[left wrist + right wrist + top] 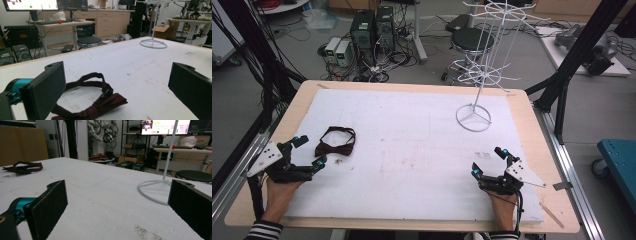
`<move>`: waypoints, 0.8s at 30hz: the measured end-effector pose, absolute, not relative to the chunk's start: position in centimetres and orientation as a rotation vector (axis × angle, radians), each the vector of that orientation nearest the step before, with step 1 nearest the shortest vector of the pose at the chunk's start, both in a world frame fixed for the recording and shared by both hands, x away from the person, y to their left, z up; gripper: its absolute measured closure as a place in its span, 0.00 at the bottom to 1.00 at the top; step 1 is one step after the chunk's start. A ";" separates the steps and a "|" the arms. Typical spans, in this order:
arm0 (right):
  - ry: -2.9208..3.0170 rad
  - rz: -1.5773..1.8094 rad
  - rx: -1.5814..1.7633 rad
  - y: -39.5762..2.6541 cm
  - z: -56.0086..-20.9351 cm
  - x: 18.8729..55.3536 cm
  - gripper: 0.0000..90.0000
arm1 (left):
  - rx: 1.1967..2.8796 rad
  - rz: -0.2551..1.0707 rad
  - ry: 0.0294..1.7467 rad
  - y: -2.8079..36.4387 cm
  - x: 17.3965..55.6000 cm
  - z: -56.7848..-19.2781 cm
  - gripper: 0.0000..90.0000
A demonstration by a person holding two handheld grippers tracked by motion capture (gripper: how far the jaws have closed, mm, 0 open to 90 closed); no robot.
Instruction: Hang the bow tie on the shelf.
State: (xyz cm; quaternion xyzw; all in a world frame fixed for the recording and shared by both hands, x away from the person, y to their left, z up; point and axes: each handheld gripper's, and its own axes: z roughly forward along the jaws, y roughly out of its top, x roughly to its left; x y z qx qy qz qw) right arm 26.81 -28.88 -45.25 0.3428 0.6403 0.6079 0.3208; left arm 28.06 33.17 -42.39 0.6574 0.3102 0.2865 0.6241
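Left tool (309, 151) is sitting wide open at the table's (412, 150) near left edge, jaws flanking the dark red bow tie (335, 141) lying flat just ahead, untouched. Right tool (488, 162) is resting open at the near right. Far right, the white wire rack (482, 60) is standing upright.

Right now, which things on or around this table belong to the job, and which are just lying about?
In the job:
- bow tie, just ahead of the open left gripper
- white wire rack, likely its hanger
- right gripper, open

Lying about:
- stool
- computer towers
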 end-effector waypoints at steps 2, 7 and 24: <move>1.682 1.596 0.899 -28.9 -45.2 26.8 0.02 | 1.527 0.653 0.718 33.5 28.5 -41.9 0.02; 1.683 1.596 0.899 -28.9 -45.2 26.8 0.02 | 1.618 0.636 0.690 33.8 29.2 -40.6 0.02; 1.685 1.594 0.895 -28.8 -45.2 26.8 0.02 | 1.930 0.526 0.650 34.2 32.1 -38.6 0.02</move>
